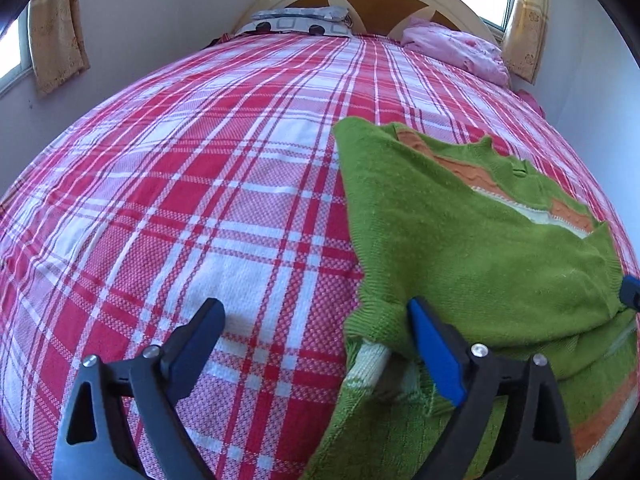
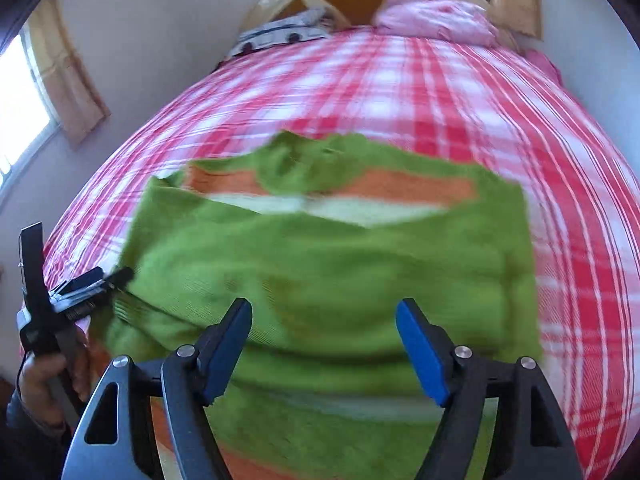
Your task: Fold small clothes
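Where the red-and-white plaid bedspread (image 1: 192, 184) covers the bed, a fuzzy green knitted sweater (image 1: 460, 232) with orange and cream stripes lies partly folded on its near side. The left tool (image 1: 316, 312) stands released, one blue pad beside a ribbed edge. The right tool (image 2: 324, 312) hangs spread above the knit, seemingly gripping nothing, though blur softens that view.

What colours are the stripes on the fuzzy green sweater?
The green knitted sweater has orange and white stripes, clearest in the left wrist view.
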Available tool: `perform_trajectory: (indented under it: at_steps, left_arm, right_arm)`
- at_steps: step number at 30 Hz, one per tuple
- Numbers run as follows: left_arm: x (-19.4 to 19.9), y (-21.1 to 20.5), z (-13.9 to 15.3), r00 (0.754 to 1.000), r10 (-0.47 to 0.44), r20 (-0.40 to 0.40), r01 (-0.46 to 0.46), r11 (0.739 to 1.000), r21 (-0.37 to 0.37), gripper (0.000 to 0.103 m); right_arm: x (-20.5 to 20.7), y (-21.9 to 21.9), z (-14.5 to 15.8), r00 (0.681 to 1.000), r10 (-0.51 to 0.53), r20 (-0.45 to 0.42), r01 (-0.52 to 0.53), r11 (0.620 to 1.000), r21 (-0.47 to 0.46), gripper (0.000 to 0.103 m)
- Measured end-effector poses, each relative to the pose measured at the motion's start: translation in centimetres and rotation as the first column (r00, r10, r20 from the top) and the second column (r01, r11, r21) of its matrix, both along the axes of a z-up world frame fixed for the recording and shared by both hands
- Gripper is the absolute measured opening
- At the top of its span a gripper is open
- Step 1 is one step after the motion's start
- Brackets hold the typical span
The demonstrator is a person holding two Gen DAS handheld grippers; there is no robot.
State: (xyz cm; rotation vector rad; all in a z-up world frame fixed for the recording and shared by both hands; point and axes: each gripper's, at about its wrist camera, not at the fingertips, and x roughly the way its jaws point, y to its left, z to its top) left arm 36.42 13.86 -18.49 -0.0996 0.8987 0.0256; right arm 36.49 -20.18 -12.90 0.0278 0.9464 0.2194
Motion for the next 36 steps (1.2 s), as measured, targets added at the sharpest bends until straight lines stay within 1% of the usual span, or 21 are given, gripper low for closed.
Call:
perform_trajectory:
  at_steps: [2,5,6,8,9,13,16,17,20,22,23,25,26,28,29,31,32,33,34,36]
  left_arm:
    - [-0.1,-0.1,0.1,1.000,0.000,0.004,0.000,1.000,0.007,0.095]
    - [-0.2,0.0,0.1,1.000,0.003,0.006,-0.003,1.000,0.003,0.096]
    - [-0.2,0.1,0.1,1.000,0.003,0.007,-0.003,1.000,0.001,0.096]
    - [-0.2,0.1,0.1,1.000,0.004,0.006,-0.004,1.000,-0.006,0.097]
    - [-0.2,0.2,0.1,1.000,0.004,0.006,-0.004,1.000,-0.014,0.097]
    - [-0.3,0.4,0.0,1.000,0.000,0.002,0.000,0.999,-0.043,0.097]
    - [-0.3,0.4,0.0,1.000,0.000,0.002,0.000,0.999,-0.046,0.097]
    - [-0.3,0.4,0.0,1.000,-0.001,0.001,0.001,0.999,-0.046,0.097]
    - [-0.2,0.4,-0.1,1.000,0.004,-0.009,-0.004,0.999,-0.039,0.100]
    - [-0.3,0.4,-0.1,1.000,0.009,-0.017,-0.010,0.999,-0.032,0.102]
    - [-0.4,0.4,-0.1,1.000,0.011,-0.015,-0.012,0.999,-0.031,0.102]
    - [-0.7,0.5,-0.2,1.000,0.009,-0.021,-0.010,1.000,-0.025,0.103]
    - [-1.0,0.7,-0.3,1.000,0.010,-0.024,-0.010,1.000,-0.025,0.103]
    - [-1.5,0.9,-0.4,0.999,0.001,-0.032,-0.002,1.000,-0.027,0.103]
    - [-1.8,1.1,-0.5,0.999,-0.007,-0.033,0.006,1.000,-0.028,0.103]
    - [-2.1,0.9,-0.7,0.999,-0.011,-0.048,0.011,1.000,0.003,0.103]
    - [-2.2,0.7,-0.6,0.999,-0.014,-0.043,0.015,1.000,0.013,0.103]
    - [-2.3,0.7,-0.6,0.999,-0.013,-0.041,0.014,1.000,0.014,0.103]
    - [-2.2,0.8,-0.6,0.999,-0.012,-0.043,0.012,1.000,0.013,0.103]
    - [-2.2,0.6,-0.6,0.999,-0.012,-0.045,0.013,1.000,0.021,0.103]
  right_arm:
    - [0.9,2.1,-0.6,1.000,0.020,-0.006,-0.020,0.999,-0.026,0.076]
    - [2.1,4.3,-2.9,0.998,0.019,-0.060,-0.020,1.000,-0.014,0.076]
    - [2.1,4.8,-3.6,0.998,0.006,-0.068,-0.008,0.999,-0.032,0.076]
    - [0.8,5.9,-4.0,1.000,0.012,-0.012,-0.013,0.993,-0.120,0.076]
    - [0.1,6.1,-4.1,1.000,0.017,0.003,-0.017,0.990,-0.141,0.076]
    - [-1.1,5.1,-4.0,1.000,0.012,-0.021,-0.014,0.994,-0.106,0.076]
    - [-1.7,5.4,-3.6,0.999,0.027,-0.040,-0.032,0.990,-0.139,0.076]
    - [-1.6,5.5,-3.0,0.999,0.016,-0.039,-0.021,0.991,-0.133,0.076]
    - [-0.4,6.1,-1.8,1.000,-0.022,0.015,0.023,0.997,-0.068,0.076]
    - [0.5,7.3,-1.9,1.000,-0.008,0.010,0.009,0.999,-0.045,0.076]
    - [0.9,8.4,-2.4,1.000,0.016,-0.003,-0.016,0.999,-0.045,0.076]
    - [1.2,9.9,-3.6,0.998,0.048,-0.039,-0.050,0.997,-0.058,0.076]
    - [0.7,10.9,-4.3,0.998,0.052,-0.024,-0.054,0.993,-0.109,0.076]
    - [-0.6,11.5,-4.5,0.998,0.062,0.010,-0.060,0.989,-0.134,0.076]
    - [-1.1,11.6,-4.6,0.998,0.068,0.010,-0.066,0.990,-0.126,0.076]
    - [-2.1,11.7,-4.5,0.994,0.113,0.000,-0.112,0.983,-0.146,0.076]
    - [-2.6,11.6,-4.2,0.990,0.140,0.003,-0.138,0.979,-0.152,0.076]
    - [-3.1,11.0,-3.5,0.988,0.156,0.016,-0.153,0.980,-0.130,0.076]
    - [-3.3,10.1,-2.9,0.988,0.151,0.035,-0.146,0.983,-0.112,0.076]
    - [-3.2,7.4,-1.7,0.992,0.089,0.093,-0.076,0.988,-0.134,0.076]
